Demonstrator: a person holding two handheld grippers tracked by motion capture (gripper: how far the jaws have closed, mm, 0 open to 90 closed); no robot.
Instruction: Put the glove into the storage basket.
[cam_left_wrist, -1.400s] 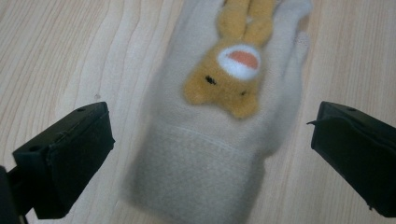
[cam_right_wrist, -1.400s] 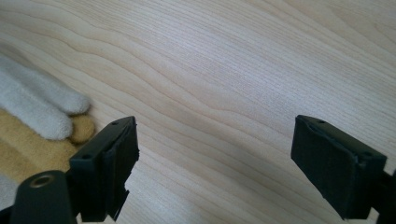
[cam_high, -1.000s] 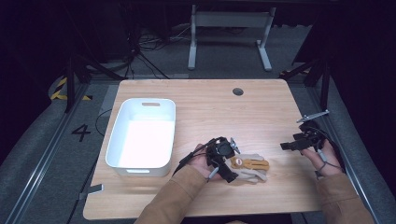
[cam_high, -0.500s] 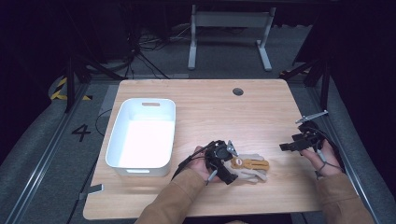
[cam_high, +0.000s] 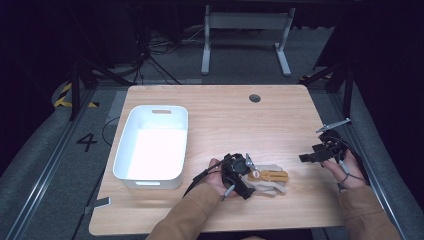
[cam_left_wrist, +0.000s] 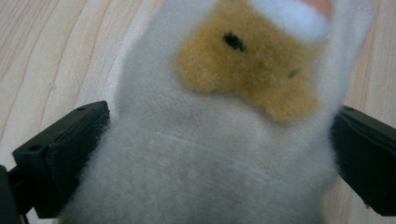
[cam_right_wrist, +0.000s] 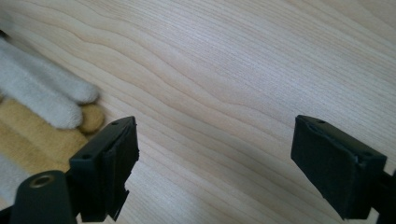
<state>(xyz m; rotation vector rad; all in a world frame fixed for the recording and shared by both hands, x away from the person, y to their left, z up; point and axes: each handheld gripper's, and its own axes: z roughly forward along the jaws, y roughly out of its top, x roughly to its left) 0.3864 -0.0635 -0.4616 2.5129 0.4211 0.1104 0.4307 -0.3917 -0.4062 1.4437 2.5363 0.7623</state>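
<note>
High view: left gripper straddles a soft cream-and-tan plush toy at the wooden table's six o'clock.
Jaws wide, flanking its body, grip unclear; light, squashy, best pinched mid-body. Right gripper at three o'clock gapes empty.

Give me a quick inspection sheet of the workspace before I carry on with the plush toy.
Surface: light wooden table, round hole near far edge.
Job's things: cream-and-tan plush toy lying flat at front; white plastic bin at left, looks empty.
Clutter: nothing seen.
Grippers: left gripper straddles the toy's body, jaws at both sides; right gripper open over bare wood.
Cables: black lead trails from left gripper; more on floor behind.
Surroundings: grey floor, metal stand legs, floor marking 4.
</note>
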